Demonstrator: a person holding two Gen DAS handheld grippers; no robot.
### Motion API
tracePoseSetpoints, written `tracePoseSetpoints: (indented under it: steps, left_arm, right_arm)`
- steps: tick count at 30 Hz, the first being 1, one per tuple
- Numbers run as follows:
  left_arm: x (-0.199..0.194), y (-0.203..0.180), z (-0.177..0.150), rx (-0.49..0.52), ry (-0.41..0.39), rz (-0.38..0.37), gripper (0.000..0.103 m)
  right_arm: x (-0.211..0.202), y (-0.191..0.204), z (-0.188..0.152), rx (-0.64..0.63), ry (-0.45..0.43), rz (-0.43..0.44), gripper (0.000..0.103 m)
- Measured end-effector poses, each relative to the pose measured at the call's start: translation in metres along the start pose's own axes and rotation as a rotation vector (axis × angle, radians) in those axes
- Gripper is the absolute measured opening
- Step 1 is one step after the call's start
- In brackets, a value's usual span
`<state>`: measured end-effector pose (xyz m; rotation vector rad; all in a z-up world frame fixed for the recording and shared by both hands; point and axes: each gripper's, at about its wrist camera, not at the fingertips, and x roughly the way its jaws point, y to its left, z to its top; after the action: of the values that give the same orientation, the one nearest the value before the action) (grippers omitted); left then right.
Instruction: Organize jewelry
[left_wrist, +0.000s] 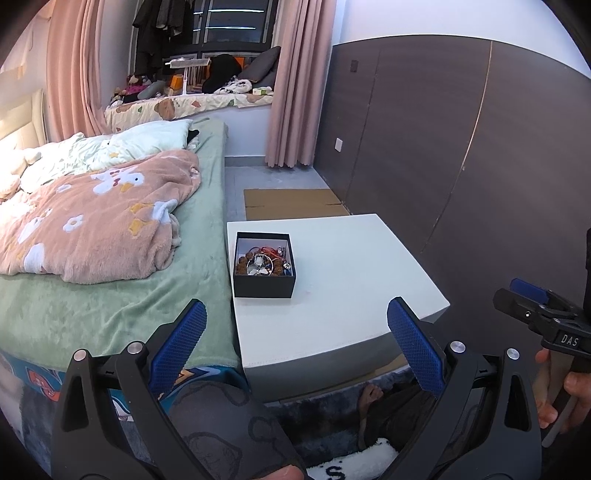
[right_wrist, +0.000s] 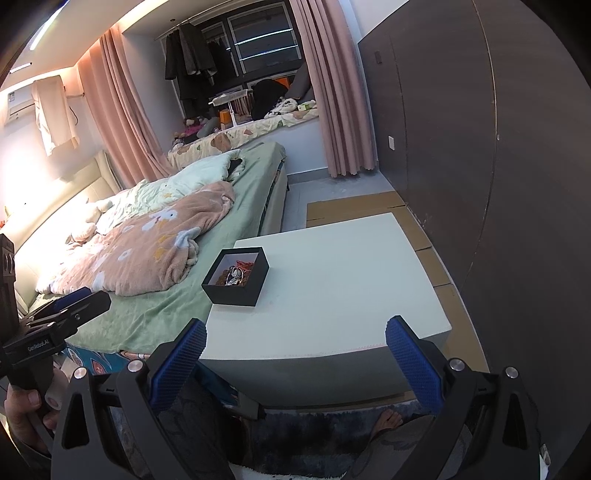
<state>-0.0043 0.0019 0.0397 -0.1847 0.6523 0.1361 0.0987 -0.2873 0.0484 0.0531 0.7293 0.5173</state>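
Observation:
A black open box (left_wrist: 263, 284) (right_wrist: 236, 291) stands near the left edge of a low white table (left_wrist: 351, 280) (right_wrist: 332, 295). Inside lies a tangle of jewelry (left_wrist: 264, 261) (right_wrist: 236, 275): brown bead bracelets, silver pieces, a red cord. My left gripper (left_wrist: 297, 332) hangs open in front of the table's near edge, with nothing between its blue pads. My right gripper (right_wrist: 295, 350) is open too, short of the table's front edge, and also shows from the side (left_wrist: 532, 302) in the left wrist view. Both are well short of the box.
A bed with a green sheet (left_wrist: 110, 306) and a pink blanket (left_wrist: 99, 225) runs along the table's left side. Flat cardboard (left_wrist: 291, 203) lies on the floor behind the table. A dark wall panel (left_wrist: 461, 147) stands to the right. A person's knee (left_wrist: 221, 417) and bare foot (left_wrist: 371, 393) are below.

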Motion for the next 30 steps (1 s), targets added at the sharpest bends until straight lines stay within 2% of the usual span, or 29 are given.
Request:
tracePoseSetpoints:
  steps: [30]
  left_arm:
    - [-0.0011,-0.0066,-0.0009,0.017,-0.003,-0.022,0.098]
  right_arm:
    - [-0.0058,-0.0006,0.0031,0.003,-0.011,-0.02,0.095]
